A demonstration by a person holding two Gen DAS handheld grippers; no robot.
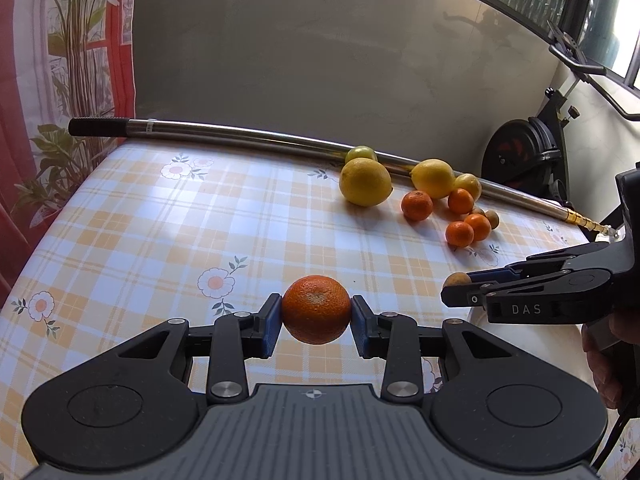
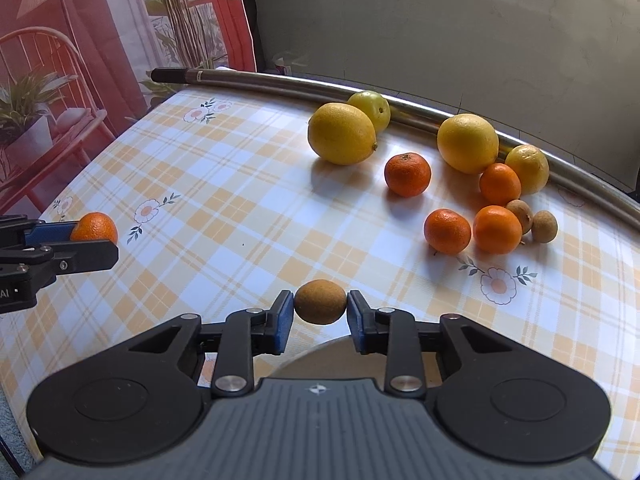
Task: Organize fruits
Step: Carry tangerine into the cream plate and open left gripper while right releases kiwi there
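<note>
Left fingers (image 1: 272, 320) grip mandarin (image 1: 316, 309), right fingers (image 2: 285, 312) grip longan (image 2: 320, 301), both clear of fruit pile (image 2: 448, 168); mid-sort, next needs separate drop spots.

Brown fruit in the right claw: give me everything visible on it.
The small brown fruit is roundish, slightly wider than tall, with a matte, finely rough tan-brown skin. It looks whole and unmarked. The right claw pinches it between two blue pads, one on each side, above the checked tablecloth; nothing else touches it. The left wrist view shows it at the claw's tip.

Checked floral tablecloth (image 2: 240, 200) under loose citrus (image 2: 342, 134) and metal pole (image 2: 280, 82).
</note>
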